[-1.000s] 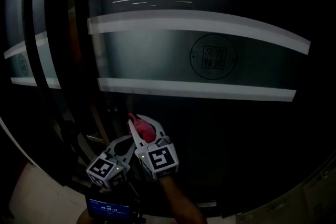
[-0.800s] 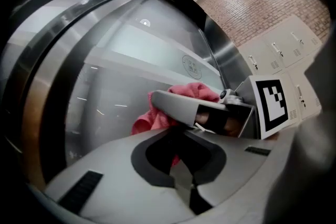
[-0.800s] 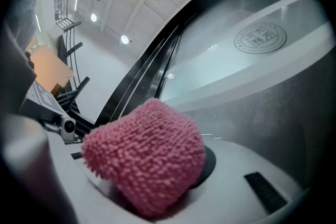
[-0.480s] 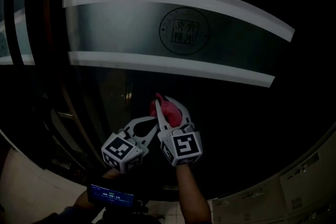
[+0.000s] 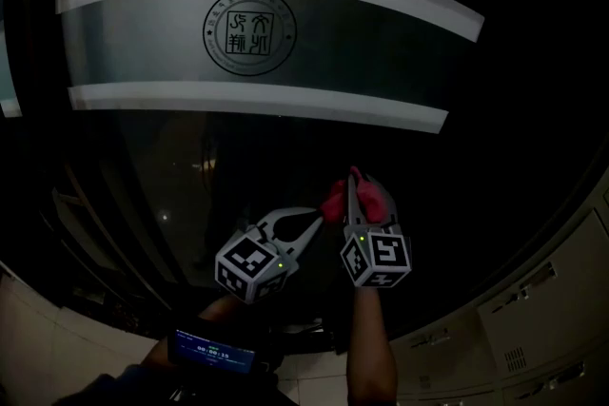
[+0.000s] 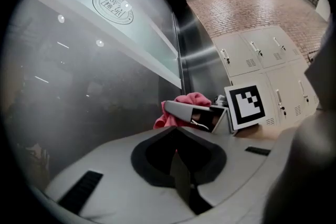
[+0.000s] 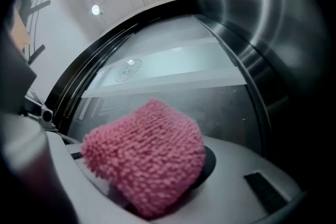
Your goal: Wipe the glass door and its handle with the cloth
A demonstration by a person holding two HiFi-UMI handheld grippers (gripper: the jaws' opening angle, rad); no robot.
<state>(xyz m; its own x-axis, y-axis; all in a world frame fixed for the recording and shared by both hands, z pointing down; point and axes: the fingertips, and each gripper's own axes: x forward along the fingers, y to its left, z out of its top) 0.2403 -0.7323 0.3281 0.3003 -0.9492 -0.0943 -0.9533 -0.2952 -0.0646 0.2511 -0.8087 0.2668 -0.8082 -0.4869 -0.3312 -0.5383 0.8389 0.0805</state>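
Now the right gripper [image 5: 354, 195] is clenched on the pink cloth [image 7: 146, 157]. The wad bulges out past its jaws, up against the dark lower pane of the glass door [image 5: 285, 157] and below the frosted band [image 5: 381, 48]. Whether it is actually touching the glass, I can't tell. For a good wipe, I'd lead with the cloth rather than the jaw tips, keep the pressure flat and even, and overlap the strokes. The left gripper [image 5: 306, 225] sits just beside it on the left, jaws closed on nothing. No door handle can be made out in any view.
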